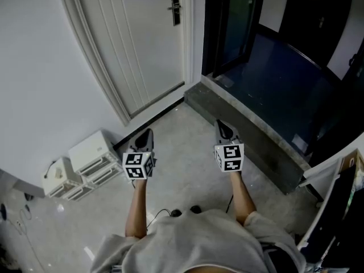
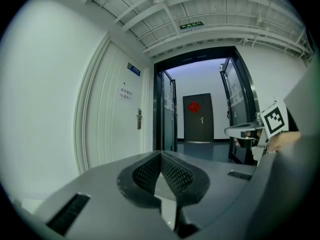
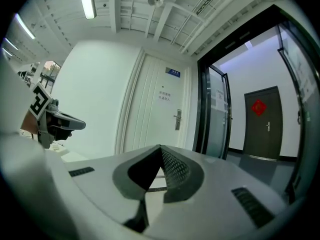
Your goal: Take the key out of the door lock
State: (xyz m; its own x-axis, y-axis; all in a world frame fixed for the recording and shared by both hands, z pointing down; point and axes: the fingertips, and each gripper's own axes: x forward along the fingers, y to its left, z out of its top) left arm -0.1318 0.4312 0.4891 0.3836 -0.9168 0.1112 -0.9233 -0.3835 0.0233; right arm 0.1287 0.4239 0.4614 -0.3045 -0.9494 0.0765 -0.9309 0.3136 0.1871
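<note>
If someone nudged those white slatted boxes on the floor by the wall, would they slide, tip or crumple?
The white slatted boxes look like hard plastic, so probably stiff and fairly light. They sit low and broad on the smooth floor, so a push would likely slide them, not tip them. Thin slats might crack if squeezed.

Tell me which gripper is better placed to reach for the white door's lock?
Right, but only just. Both the right gripper and left gripper are shut, empty and far from the door lock. The lock sits slightly nearer straight ahead in the right gripper view.
</note>
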